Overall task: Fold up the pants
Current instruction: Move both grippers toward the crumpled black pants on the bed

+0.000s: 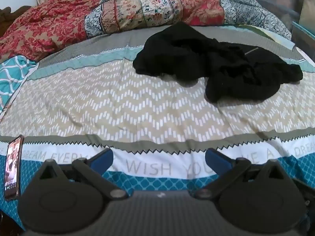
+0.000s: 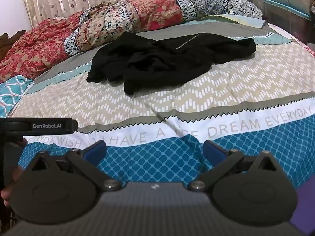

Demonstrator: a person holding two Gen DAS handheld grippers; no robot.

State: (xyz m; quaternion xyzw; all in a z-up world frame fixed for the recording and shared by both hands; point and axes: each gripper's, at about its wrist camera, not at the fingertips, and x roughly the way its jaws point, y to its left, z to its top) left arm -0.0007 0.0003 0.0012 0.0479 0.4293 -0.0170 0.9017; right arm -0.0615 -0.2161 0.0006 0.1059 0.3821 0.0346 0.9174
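Two grippers hang over the near edge of the bed, the left gripper (image 1: 159, 158) and the right gripper (image 2: 154, 151), each with its blue-padded jaws spread wide and nothing between them. The black pants (image 1: 214, 63) lie crumpled on the chevron-patterned bedspread (image 1: 98, 106) well ahead of both, up and to the right of the left gripper and nearly straight ahead of the right, a zipper (image 2: 187, 42) showing. A phone (image 1: 13, 169) lies just left of the left gripper, and a floral quilt (image 1: 122, 13) is heaped beyond the pants.
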